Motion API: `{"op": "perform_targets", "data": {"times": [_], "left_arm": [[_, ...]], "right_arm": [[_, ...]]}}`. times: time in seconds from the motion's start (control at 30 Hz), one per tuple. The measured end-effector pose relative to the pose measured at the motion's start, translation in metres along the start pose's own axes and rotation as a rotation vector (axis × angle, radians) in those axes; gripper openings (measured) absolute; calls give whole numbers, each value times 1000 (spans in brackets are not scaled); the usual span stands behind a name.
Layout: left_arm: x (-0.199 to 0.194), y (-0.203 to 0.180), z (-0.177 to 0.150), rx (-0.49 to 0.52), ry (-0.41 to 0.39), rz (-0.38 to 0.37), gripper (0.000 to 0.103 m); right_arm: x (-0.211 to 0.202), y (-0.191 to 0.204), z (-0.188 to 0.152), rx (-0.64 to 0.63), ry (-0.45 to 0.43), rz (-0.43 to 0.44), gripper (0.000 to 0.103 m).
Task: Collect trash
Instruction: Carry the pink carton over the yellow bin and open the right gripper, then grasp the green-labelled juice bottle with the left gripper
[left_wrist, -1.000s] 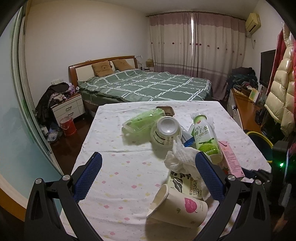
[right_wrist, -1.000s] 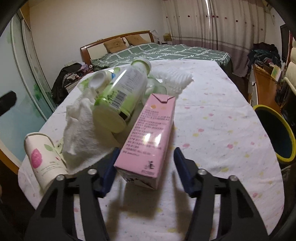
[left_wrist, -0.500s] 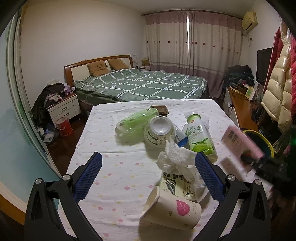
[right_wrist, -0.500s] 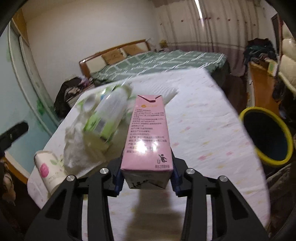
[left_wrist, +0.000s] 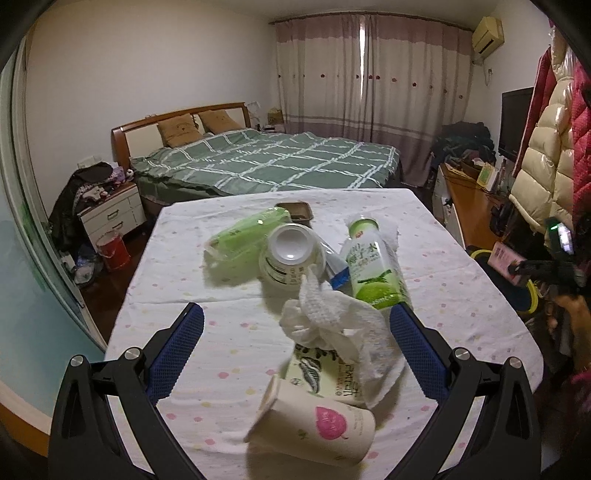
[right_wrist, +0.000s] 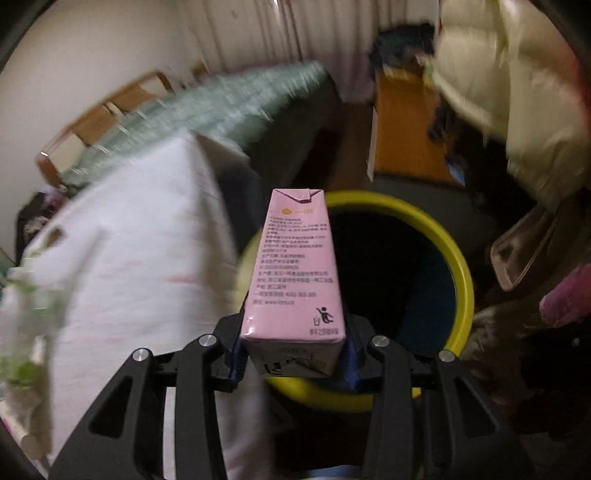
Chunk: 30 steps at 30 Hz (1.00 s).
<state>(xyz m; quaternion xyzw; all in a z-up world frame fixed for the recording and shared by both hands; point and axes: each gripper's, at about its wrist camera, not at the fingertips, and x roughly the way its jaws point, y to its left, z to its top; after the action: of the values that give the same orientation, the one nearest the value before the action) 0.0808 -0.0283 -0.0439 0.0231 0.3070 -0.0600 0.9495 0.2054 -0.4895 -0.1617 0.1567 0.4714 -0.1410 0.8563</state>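
My right gripper (right_wrist: 293, 354) is shut on a pink carton (right_wrist: 295, 269) and holds it off the table's right side, above the near rim of a yellow-rimmed bin (right_wrist: 458, 266). The carton (left_wrist: 504, 258) and bin (left_wrist: 532, 295) also show at the right of the left wrist view. My left gripper (left_wrist: 295, 347) is open above the table (left_wrist: 207, 339), with a crumpled white tissue (left_wrist: 332, 325) between its fingers. A paper cup (left_wrist: 314, 428) lies on its side below. A green bottle (left_wrist: 369, 273), a white tub (left_wrist: 291, 254) and a green packet (left_wrist: 247, 232) lie beyond.
A flat printed packet (left_wrist: 325, 373) lies under the tissue. A small brown tray (left_wrist: 293, 212) sits behind the pile. A bed (left_wrist: 266, 162) stands beyond the table. A wooden desk (left_wrist: 472, 203) and hanging coats (left_wrist: 546, 173) are to the right.
My right gripper closed on the pink carton, lifted it off the table and swung it right over the bin. My left gripper stayed open and rose slightly.
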Motion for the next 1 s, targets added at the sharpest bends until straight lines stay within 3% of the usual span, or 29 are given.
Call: {"op": "perform_targets", "data": {"times": [0.13, 0.3, 0.37, 0.43, 0.6, 0.83, 1.0], "left_arm": [[6, -10, 2, 15, 15, -12, 99], [18, -18, 2, 30, 35, -21, 99], [25, -23, 2, 41, 48, -27, 99], [30, -28, 2, 49, 62, -40, 99], [43, -40, 6, 66, 84, -76, 99], [72, -77, 30, 151, 131, -188, 99], [112, -86, 46, 151, 235, -220, 99]], "right_arm": [[53, -21, 5, 1, 117, -77, 39], [89, -34, 10, 1, 190, -144, 41], [94, -36, 6, 2, 198, -139, 57], [96, -36, 5, -7, 184, -150, 60], [68, -28, 3, -10, 117, -130, 61], [16, -12, -7, -46, 14, -103, 66], [2, -7, -12, -61, -2, -78, 67]]}}
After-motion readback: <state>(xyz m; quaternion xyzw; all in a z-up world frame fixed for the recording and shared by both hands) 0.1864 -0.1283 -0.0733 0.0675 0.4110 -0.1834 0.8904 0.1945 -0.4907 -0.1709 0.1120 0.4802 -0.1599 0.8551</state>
